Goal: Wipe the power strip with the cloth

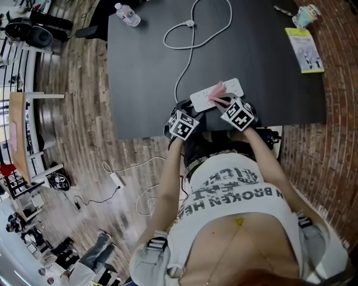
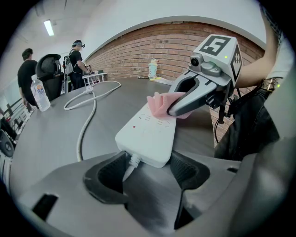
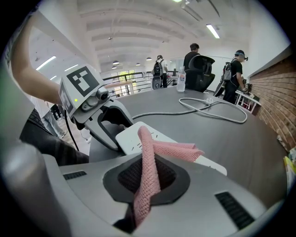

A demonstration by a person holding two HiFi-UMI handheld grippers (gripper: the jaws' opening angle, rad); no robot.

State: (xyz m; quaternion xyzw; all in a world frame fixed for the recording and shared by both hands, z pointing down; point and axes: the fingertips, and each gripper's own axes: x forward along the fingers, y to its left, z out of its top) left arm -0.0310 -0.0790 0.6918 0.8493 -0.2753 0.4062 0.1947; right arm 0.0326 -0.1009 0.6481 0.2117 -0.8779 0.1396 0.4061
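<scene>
Black table point(image 1: 145, 72) | left tongs point(image 2: 145, 170) grip power strip point(image 2: 147, 133) | right tongs point(image 3: 147, 181) pinch cloth point(image 3: 149, 155)

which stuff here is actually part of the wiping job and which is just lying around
In the job: power strip with its white cable; pink cloth, pinched in the right claw; left claw, holding the strip's cord end.
Lying about: water bottle; booklet; cup, all on the black table.

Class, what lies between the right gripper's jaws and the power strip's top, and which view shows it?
The pink cloth, pinched in the right gripper, drapes onto the power strip; the right gripper view shows it.
</scene>
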